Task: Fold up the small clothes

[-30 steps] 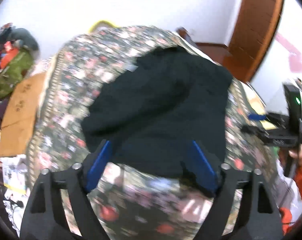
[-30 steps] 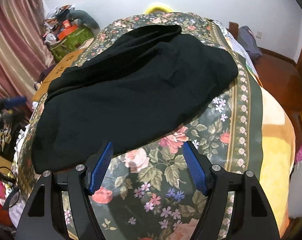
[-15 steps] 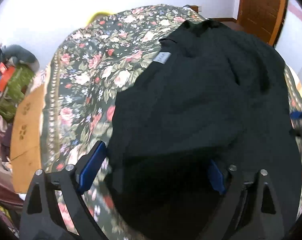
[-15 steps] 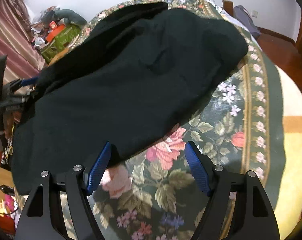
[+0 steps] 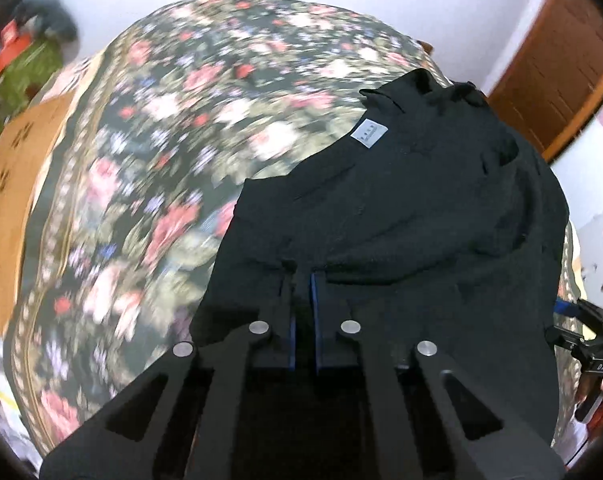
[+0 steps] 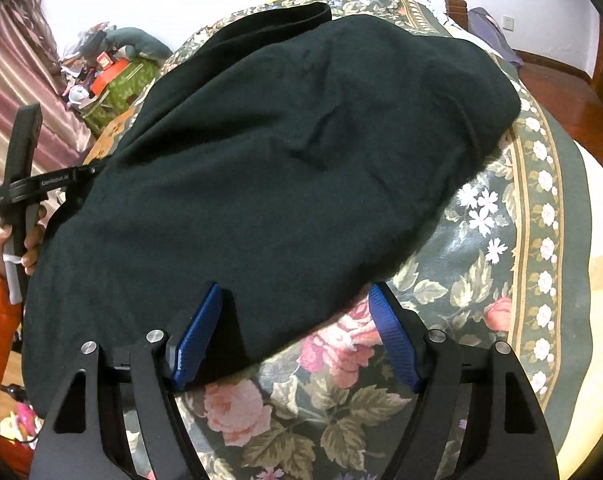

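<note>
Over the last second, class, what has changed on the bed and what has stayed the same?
The left gripper came down over the black garment and its jaws have just closed, pinching the cloth. The right gripper stays open over the garment's near edge; the floral bedspread is unchanged.

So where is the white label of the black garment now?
In the left wrist view the white label lies upper right of centre, on the black garment near its far edge, beside the floral bedspread.

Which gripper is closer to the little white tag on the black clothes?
Left. The left gripper pinches the black garment below the white tag; the right gripper is at another edge.
</note>
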Demonstrator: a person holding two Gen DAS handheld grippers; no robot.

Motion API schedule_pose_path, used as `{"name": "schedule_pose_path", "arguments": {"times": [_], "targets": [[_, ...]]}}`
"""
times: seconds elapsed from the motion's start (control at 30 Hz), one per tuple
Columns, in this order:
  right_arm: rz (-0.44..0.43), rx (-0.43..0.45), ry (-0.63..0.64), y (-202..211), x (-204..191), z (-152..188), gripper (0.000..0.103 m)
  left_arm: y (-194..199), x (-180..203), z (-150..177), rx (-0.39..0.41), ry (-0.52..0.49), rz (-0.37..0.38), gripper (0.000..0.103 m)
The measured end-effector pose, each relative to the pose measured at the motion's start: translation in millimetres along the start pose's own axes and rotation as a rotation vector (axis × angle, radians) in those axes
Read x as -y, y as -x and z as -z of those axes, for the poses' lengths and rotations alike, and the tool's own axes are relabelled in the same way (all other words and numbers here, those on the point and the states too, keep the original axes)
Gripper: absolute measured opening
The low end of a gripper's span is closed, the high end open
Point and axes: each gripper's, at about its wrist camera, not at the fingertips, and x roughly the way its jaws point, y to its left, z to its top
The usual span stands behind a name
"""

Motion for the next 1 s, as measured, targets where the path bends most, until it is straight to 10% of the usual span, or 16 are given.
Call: {"name": "schedule_pose_path", "arguments": {"times": [0.37, 0.73, 1.0], "targets": [[-0.084, -0.014, 0.071, 14.2, -38.6, 19.7, 0.072, 56.8, -13.5, 100.0, -0.097, 0.048, -0.136, 0.006], [-0.044, 0.030, 0.164, 41.3, -44.3, 29.3, 0.072, 90.1, 56.8, 134.2, -0.070, -0.022, -0.032, 0.006], [-0.002, -0.067, 0.192, 19.8, -33.9, 49.9, 0.072, 107.0, 23.6, 156.2, -0.017, -0.029, -0.083, 0.044]]}}
